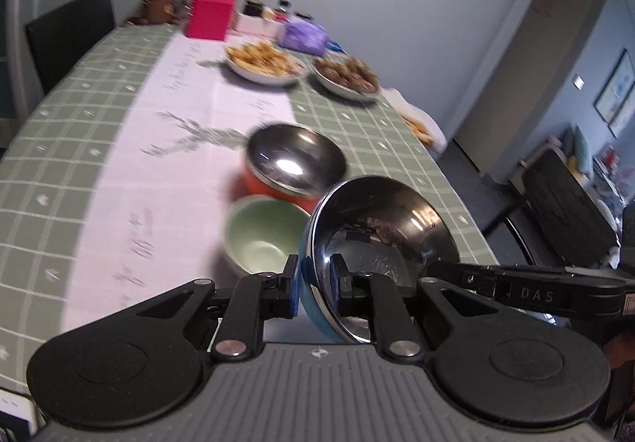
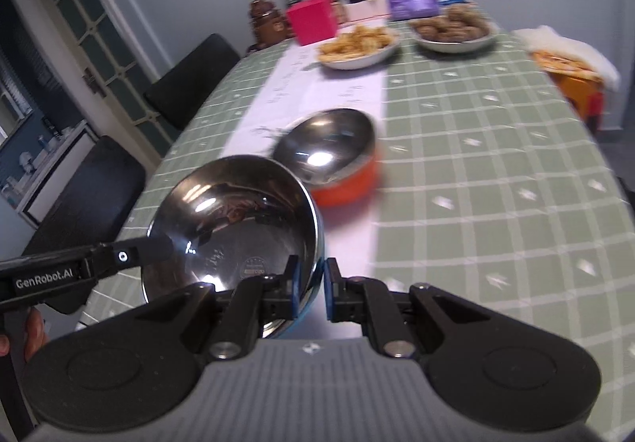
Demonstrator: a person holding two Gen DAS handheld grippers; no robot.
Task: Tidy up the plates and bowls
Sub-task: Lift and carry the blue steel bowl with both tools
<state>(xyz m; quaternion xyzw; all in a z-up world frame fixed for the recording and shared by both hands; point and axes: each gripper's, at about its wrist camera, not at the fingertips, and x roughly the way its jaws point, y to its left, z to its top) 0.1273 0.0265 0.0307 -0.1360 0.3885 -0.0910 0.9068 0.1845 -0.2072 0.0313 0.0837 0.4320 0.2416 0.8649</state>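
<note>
Both grippers pinch the rim of one blue bowl (image 1: 381, 243) with a steel inside: the left gripper (image 1: 315, 283) is closed on one side, the right gripper (image 2: 310, 289) on the opposite side, holding it tilted above the table (image 2: 496, 164). The step looks like carrying it to stack. Next it likely needs levelling and lowering into the orange bowl (image 1: 293, 164) just ahead, or beside the green bowl (image 1: 264, 235). The table wears a green checked cloth; plates of food (image 2: 357, 45), bottles and dark chairs stand farther off.
</note>
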